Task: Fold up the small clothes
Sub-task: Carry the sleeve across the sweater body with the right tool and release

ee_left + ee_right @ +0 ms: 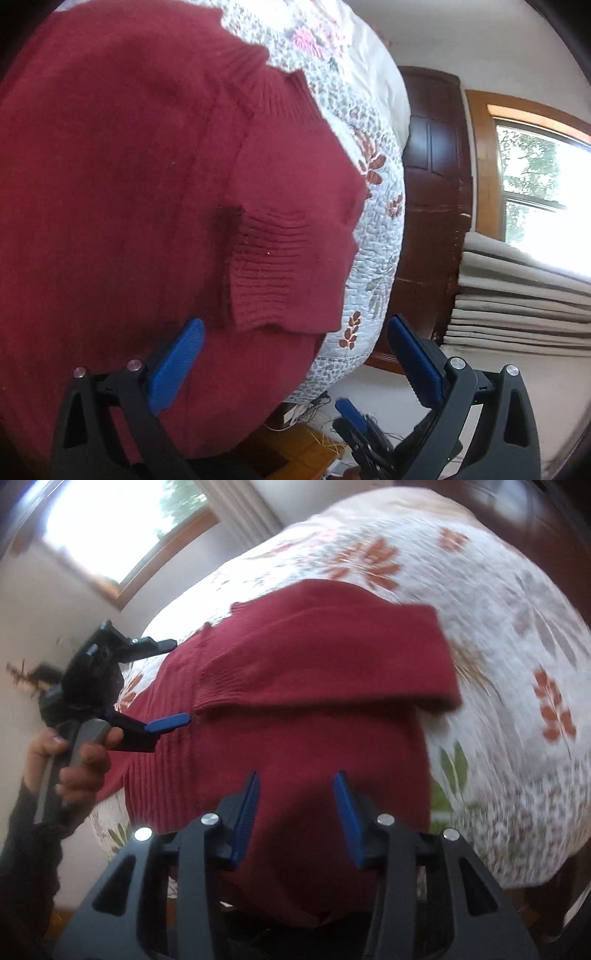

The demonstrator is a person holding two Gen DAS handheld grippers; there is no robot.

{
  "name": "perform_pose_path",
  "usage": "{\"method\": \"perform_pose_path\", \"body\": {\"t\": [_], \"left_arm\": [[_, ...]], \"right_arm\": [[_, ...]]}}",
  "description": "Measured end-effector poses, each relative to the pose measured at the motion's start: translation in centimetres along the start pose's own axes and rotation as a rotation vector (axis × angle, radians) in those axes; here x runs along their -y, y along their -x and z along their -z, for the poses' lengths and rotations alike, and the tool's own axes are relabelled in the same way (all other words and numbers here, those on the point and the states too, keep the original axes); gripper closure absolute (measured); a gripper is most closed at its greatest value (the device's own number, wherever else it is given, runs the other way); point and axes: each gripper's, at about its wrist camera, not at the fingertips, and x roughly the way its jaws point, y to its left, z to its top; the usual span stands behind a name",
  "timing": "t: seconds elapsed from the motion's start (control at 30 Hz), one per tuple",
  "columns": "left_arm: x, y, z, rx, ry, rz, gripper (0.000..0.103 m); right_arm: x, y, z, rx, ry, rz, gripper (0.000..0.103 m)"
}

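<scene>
1. Sweater [129, 184] — dark red knit, lying on the quilt and covering much of it. One sleeve is folded across the body, its ribbed cuff [273, 269] resting on top of the sweater near the sweater's edge.
2. Quilt [373, 236] — white, stitched, printed with rust-red and green leaf sprigs; it spreads under the sweater and shows bare beyond the sweater's edges.
3. Left gripper [295, 363] — black frame, blue finger pads. Jaws spread wide with nothing between them; one pad hangs over the sweater's body, the other beyond the sweater's edge, past the quilt's side. In the right wrist view it sits at the sweater's side, one blue pad close by the ribbed hem, and a hand [74, 753] in a dark sleeve grips its handle.
4. Right gripper [297, 812] — same make. Jaws partly open and empty, poised over the sweater's body; whether the pads touch the knit cannot be told.
5. Window [546, 192] — wood-framed, bright, well apart from the sweater, with pale curtain folds beside it.
6. Dark wooden panel [432, 184] — just past the quilt's far side from the sweater.
</scene>
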Motion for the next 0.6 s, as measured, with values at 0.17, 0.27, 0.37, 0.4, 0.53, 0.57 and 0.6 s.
{"method": "perform_pose_path", "body": {"t": [0.17, 0.27, 0.37, 0.4, 0.53, 0.57, 0.6], "left_arm": [[-0.3, -2.3, -1.1, -0.004, 0.024, -0.073, 0.004], [0.5, -2.9, -1.1, -0.008, -0.001, -0.102, 0.013], [0.6, -3.0, -1.0, -0.019, -0.011, -0.125, 0.066], [0.6, -3.2, -1.1, -0.023, -0.005, -0.119, 0.078], [0.3, -3.0, -1.3, 0.002, -0.017, -0.126, 0.094], [0.3, -2.7, -1.3, 0.013, -0.020, -0.123, 0.094], [0.6, -2.4, -1.3, 0.024, -0.024, -0.116, 0.094]], "right_arm": [[0.8, 1.0, 0.1, 0.024, -0.071, -0.045, 0.057], [0.4, 1.3, -0.2, 0.032, -0.070, -0.061, 0.057], [0.0, 1.7, -0.3, 0.033, -0.061, -0.074, 0.057], [0.0, 1.7, -0.4, 0.033, -0.059, -0.078, 0.056], [-0.2, 1.9, -0.1, 0.028, -0.046, -0.083, 0.055], [-0.2, 2.0, 0.0, 0.025, -0.042, -0.083, 0.055], [-0.2, 2.0, 0.0, 0.024, -0.041, -0.082, 0.055]]}}
